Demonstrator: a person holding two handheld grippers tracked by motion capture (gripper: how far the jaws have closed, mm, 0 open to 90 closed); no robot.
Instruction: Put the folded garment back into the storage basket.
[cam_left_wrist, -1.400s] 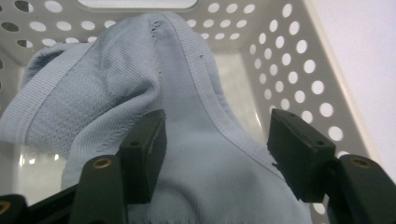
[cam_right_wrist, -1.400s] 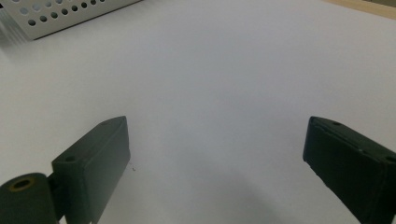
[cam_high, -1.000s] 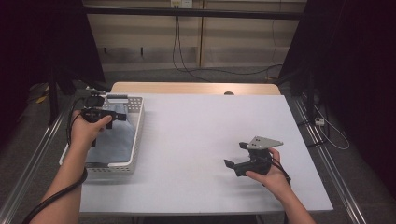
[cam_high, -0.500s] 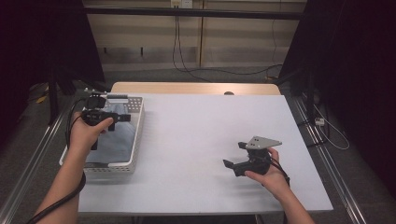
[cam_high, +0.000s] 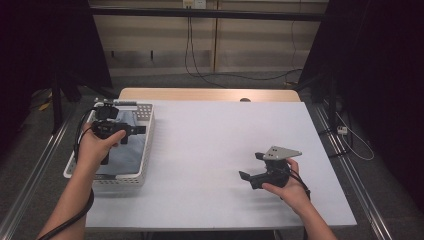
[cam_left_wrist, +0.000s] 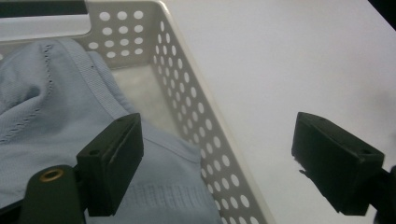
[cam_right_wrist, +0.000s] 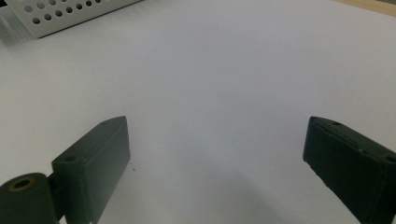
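Note:
A white perforated basket (cam_high: 146, 152) stands at the table's left edge with a light blue cloth (cam_high: 127, 150) lying in it. My left gripper (cam_high: 134, 131) hovers over the basket, pointing right toward its long wall. Its jaws have just been opening and stand wide apart, gripping nothing. In the left gripper view the cloth (cam_left_wrist: 56, 107) lies under the left jaw, and the basket wall (cam_left_wrist: 196, 112) runs below the gap of the gripper (cam_left_wrist: 217, 140). My right gripper (cam_high: 251, 166) rests low on the white table (cam_high: 215, 125), open and empty, also seen as the gripper (cam_right_wrist: 217, 154).
The basket's corner (cam_right_wrist: 60, 14) appears far off in the right gripper view. A tan wooden strip (cam_high: 200, 94) borders the table's far edge. Metal rails (cam_high: 350, 170) run along both sides, and cables lie on the floor behind.
My left gripper has shifted slightly to the right over the basket, and its jaws stand a little wider. The right gripper has not moved.

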